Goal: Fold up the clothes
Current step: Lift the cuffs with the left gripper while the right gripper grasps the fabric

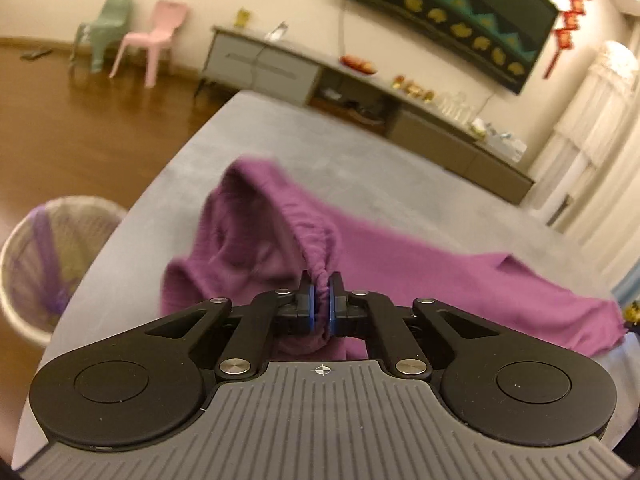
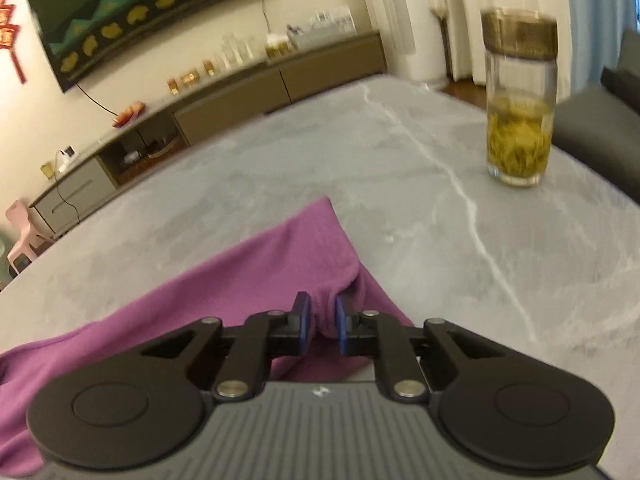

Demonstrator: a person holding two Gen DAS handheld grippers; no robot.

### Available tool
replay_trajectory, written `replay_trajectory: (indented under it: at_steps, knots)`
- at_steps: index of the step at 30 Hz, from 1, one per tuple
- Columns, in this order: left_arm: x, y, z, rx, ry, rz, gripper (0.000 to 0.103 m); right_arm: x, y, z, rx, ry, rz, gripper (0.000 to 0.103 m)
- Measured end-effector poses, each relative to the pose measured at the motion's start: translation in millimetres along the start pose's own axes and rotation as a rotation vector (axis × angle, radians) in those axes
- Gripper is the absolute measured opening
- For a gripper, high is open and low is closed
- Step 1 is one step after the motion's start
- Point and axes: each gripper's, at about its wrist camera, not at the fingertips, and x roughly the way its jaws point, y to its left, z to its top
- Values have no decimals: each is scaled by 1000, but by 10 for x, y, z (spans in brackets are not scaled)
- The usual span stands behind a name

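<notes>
A purple garment (image 1: 420,264) with an elastic waistband lies on the grey marble table (image 1: 360,160). My left gripper (image 1: 321,284) is shut on the gathered waistband, which rises in a loop ahead of it. In the right wrist view the same purple garment (image 2: 256,264) runs off to the lower left. My right gripper (image 2: 322,312) is shut on a bunched fold of it near a pointed corner, low over the table (image 2: 280,160).
A glass tea bottle (image 2: 518,100) with a metal lid stands on the table to the right. A mesh basket (image 1: 48,264) sits on the floor off the table's left edge. A long sideboard (image 1: 360,92) and two plastic chairs (image 1: 132,36) stand by the wall.
</notes>
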Motion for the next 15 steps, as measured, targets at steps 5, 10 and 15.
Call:
replay_trajectory:
  at_steps: [5,10,15]
  knots:
    - [20,74,344,-111,-62,-52,0,9,-34,53,61,0,125,18]
    - [228,123,583,-152,-45,-31,0,251,213,40,-33,115,109,6]
    - [368,373,991,-386,-127,-2,0,-11,590,667,5,-60,234,6]
